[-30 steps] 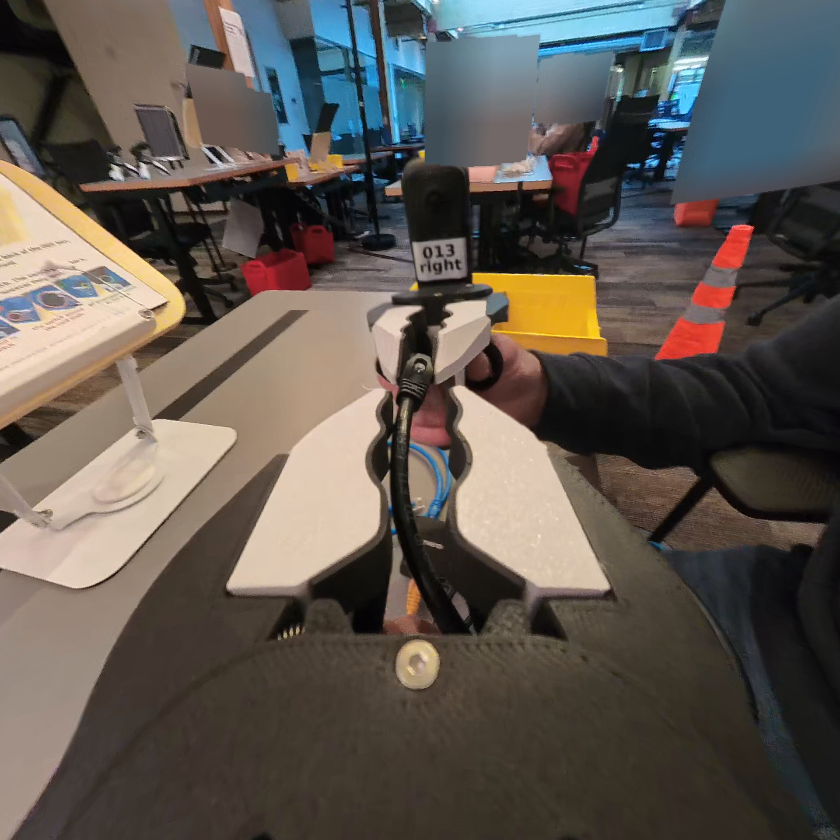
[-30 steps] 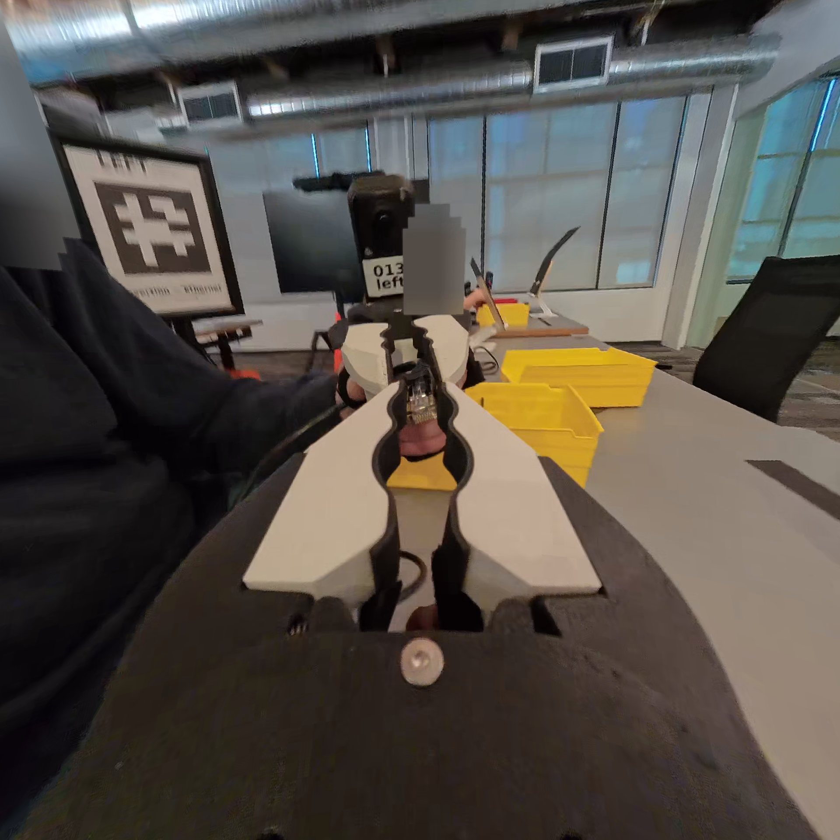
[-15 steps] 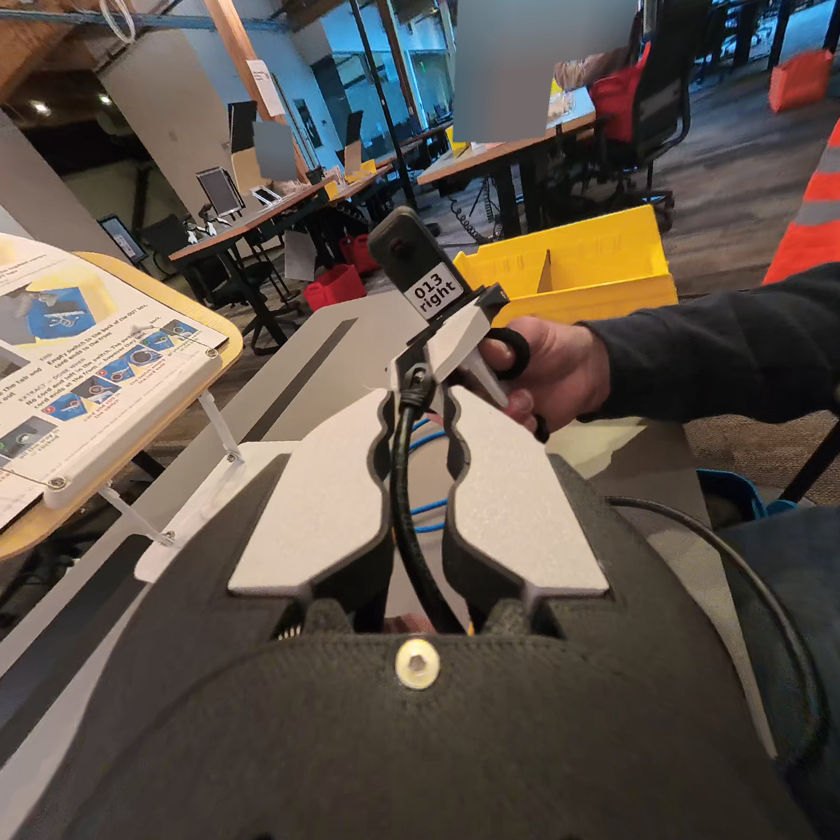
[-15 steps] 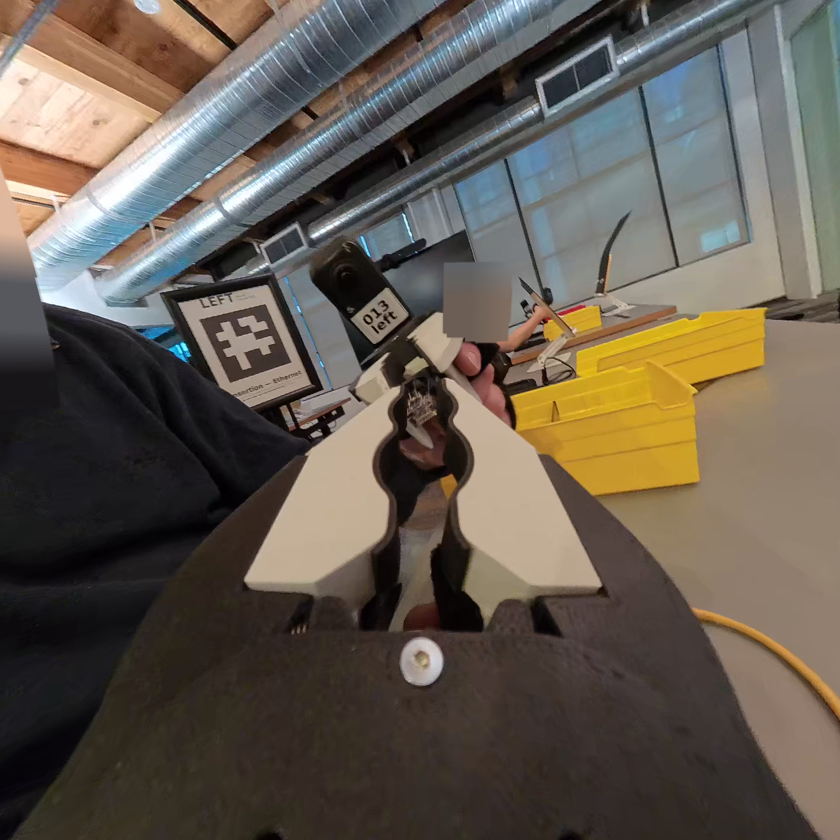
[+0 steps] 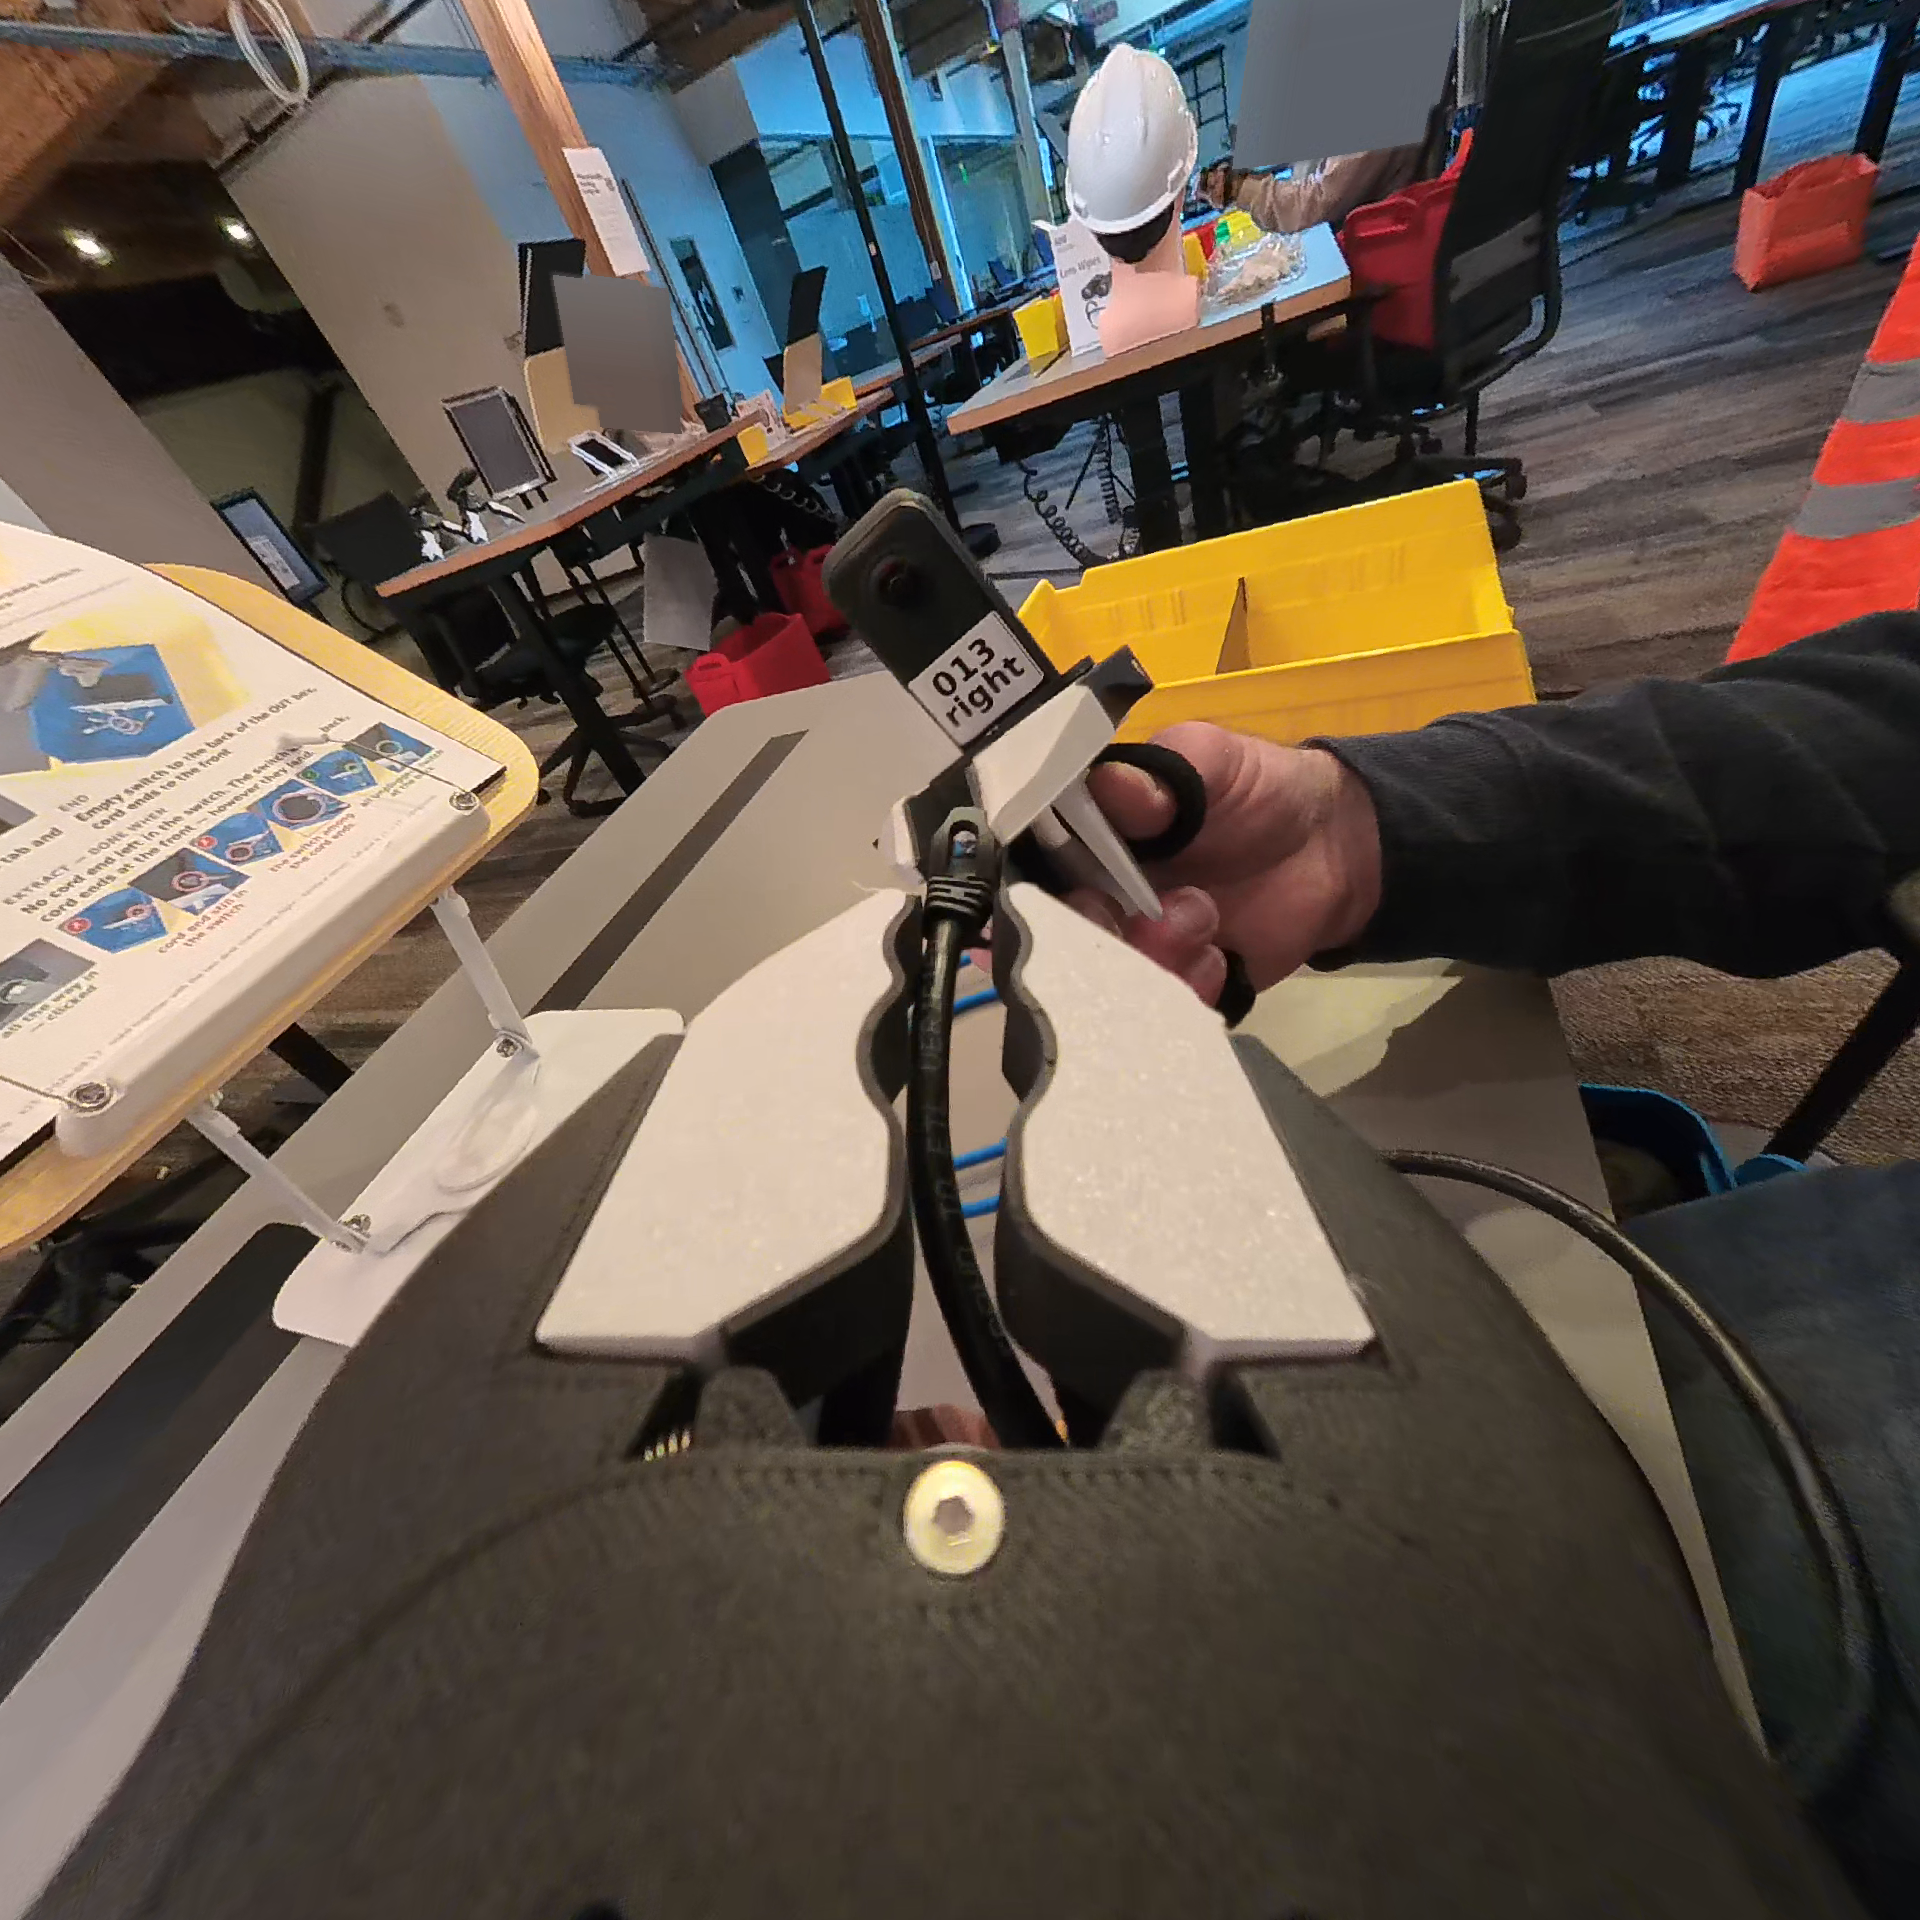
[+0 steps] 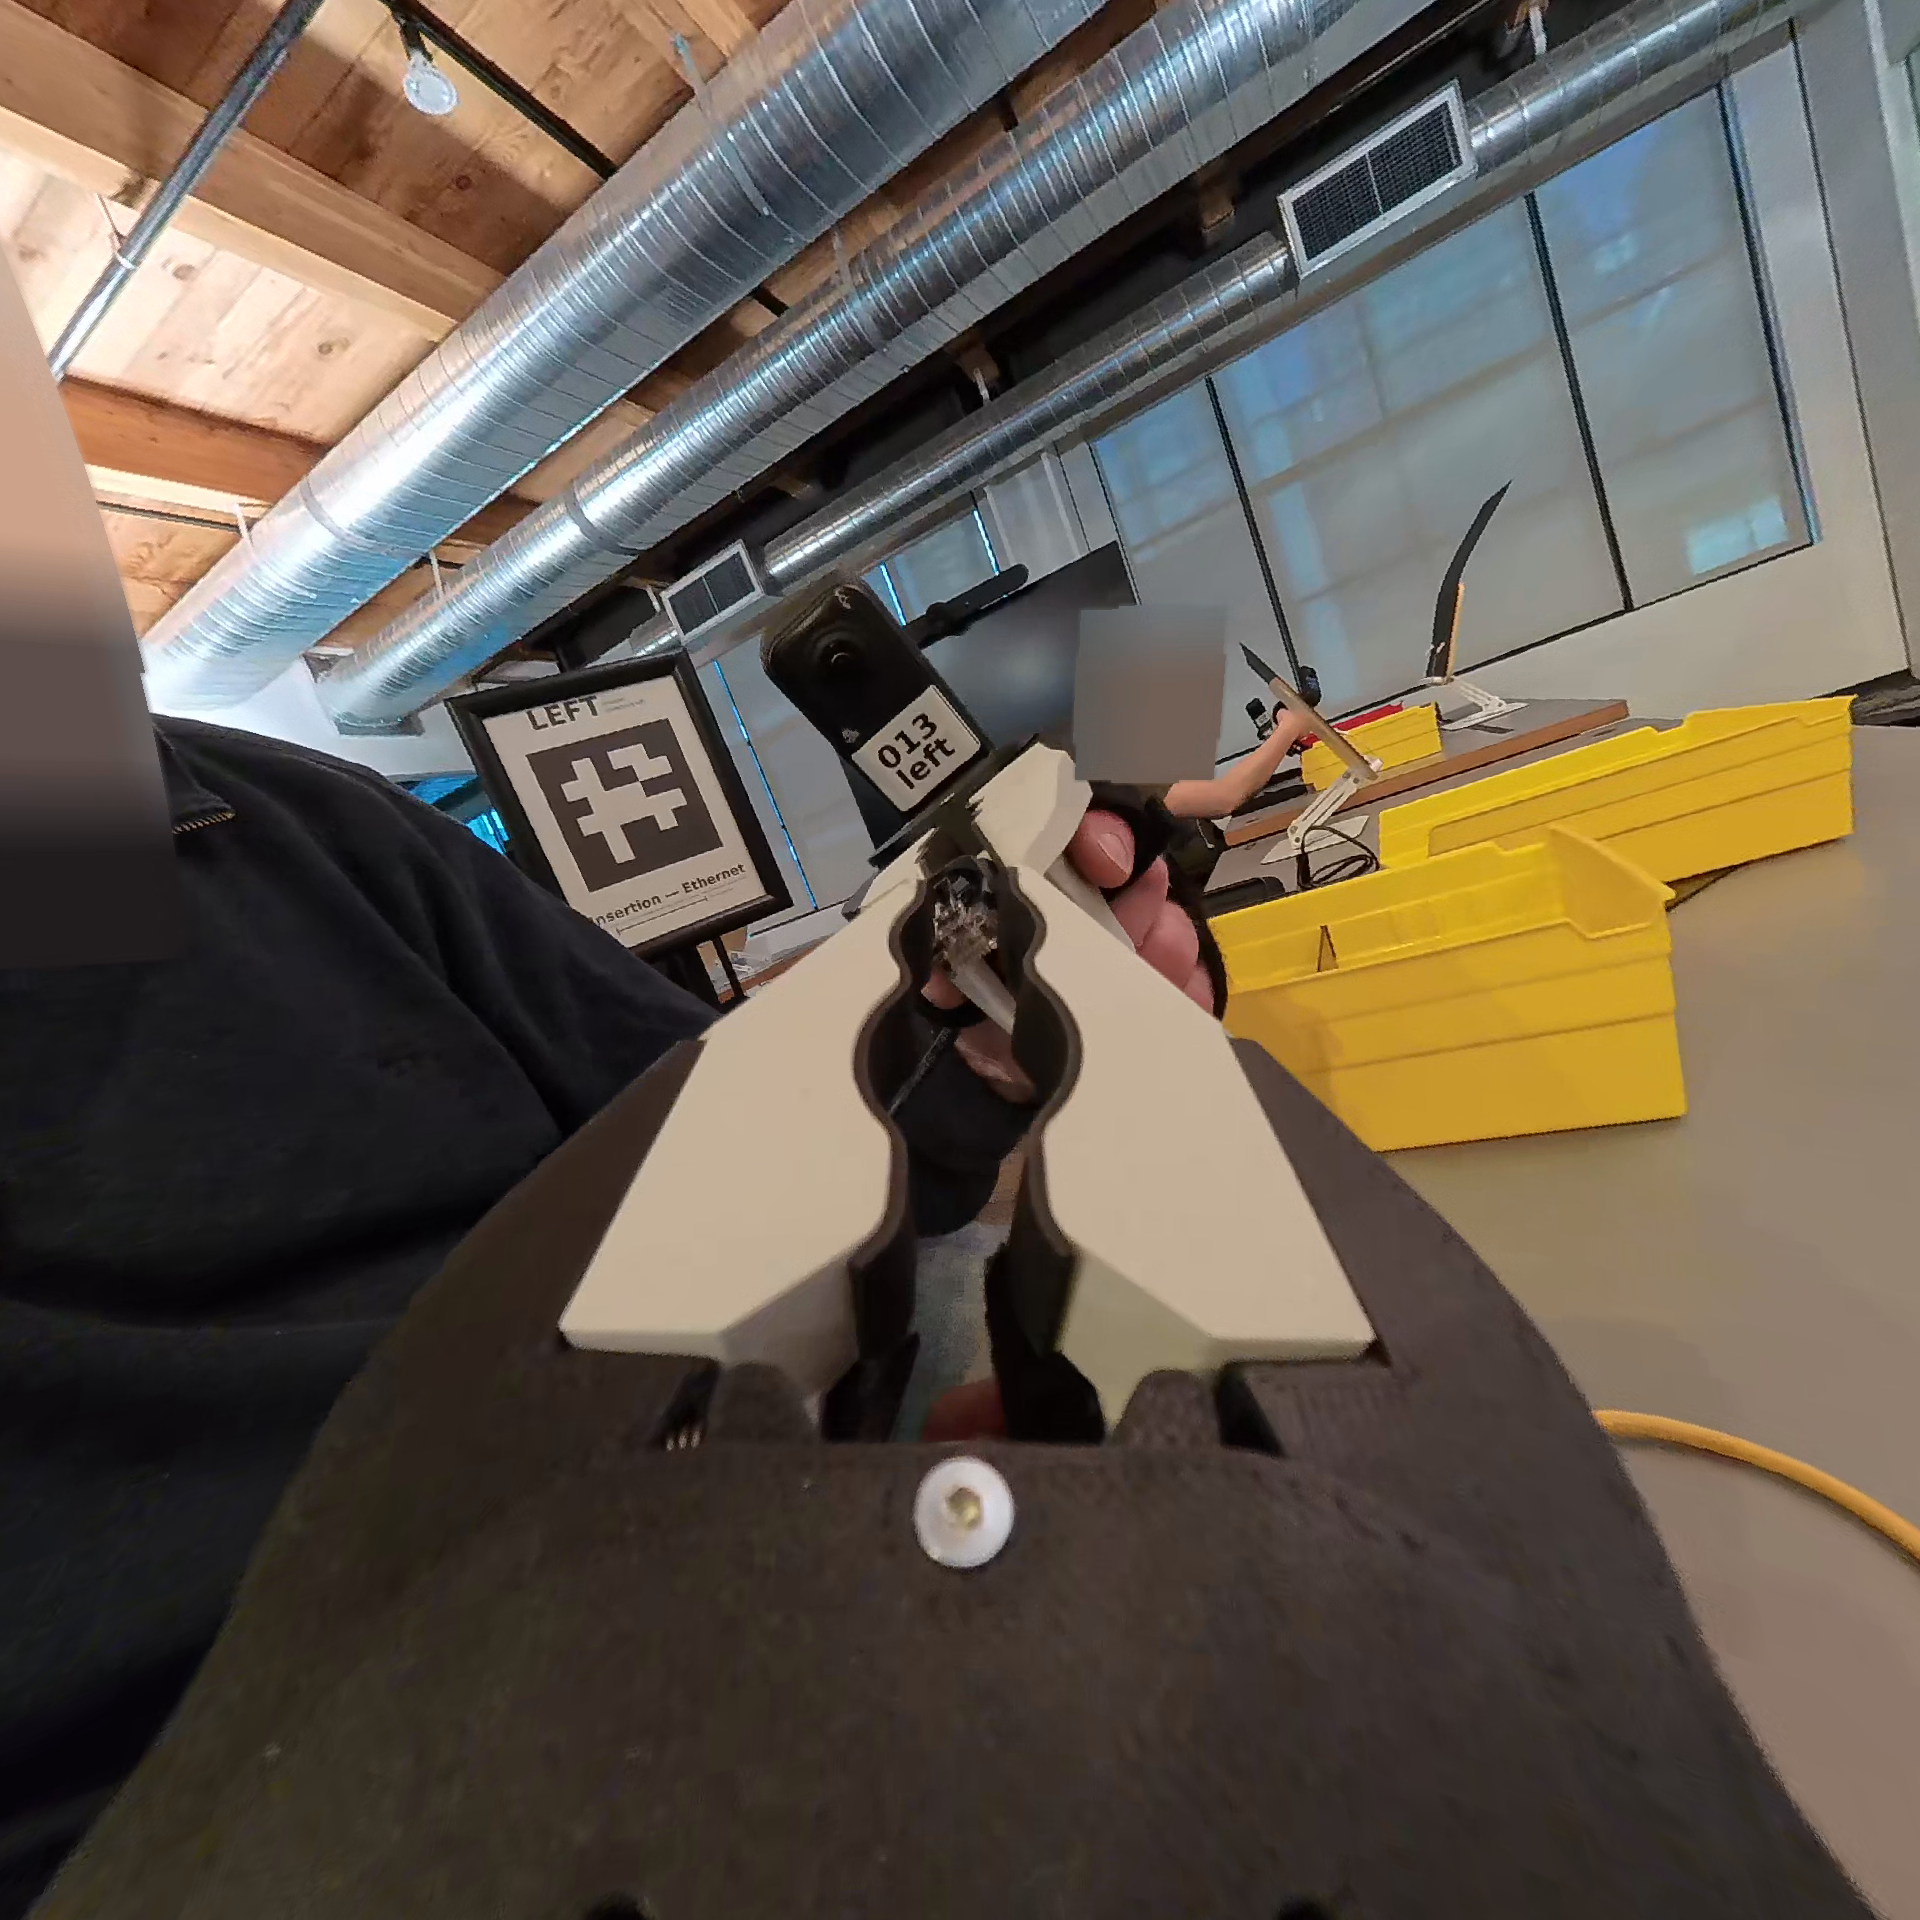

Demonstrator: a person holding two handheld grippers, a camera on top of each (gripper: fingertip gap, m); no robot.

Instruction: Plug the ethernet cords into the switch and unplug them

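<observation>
Both grippers are facing each other above the counter [image 5: 665, 852], tips nearly meeting, handing off one black cord [image 5: 940, 1101]. Left gripper [image 5: 951, 935] is pinching the black cord just behind its plug boot; the cord is running back between its fingers [image 5: 769, 1132] toward the camera and looping off to the right side over the person's lap. Right gripper [image 6: 971, 904] is closing on the plug [image 6: 961, 925] end of the same cord, its clear connector sitting between its fingertips. In the left wrist view the right gripper [image 5: 961, 842] is sitting just ahead of the left one's tips, tilted, held by a hand [image 5: 1257, 862] in a dark sleeve. In the right wrist view the left gripper [image 6: 961, 868] is showing just past the plug, likewise tilted. A blue cord [image 5: 977, 1153] is lying on the counter below the left gripper, seen through the gap. A yellow cord [image 6: 1766, 1475] is trailing on the counter to the right of the right gripper. Yellow bins [image 6: 1455, 997] are sitting farther ahead on that side. An instruction board [image 5: 218, 883] on a white stand is sitting left of the left gripper. Can't see the switch in either view.
</observation>
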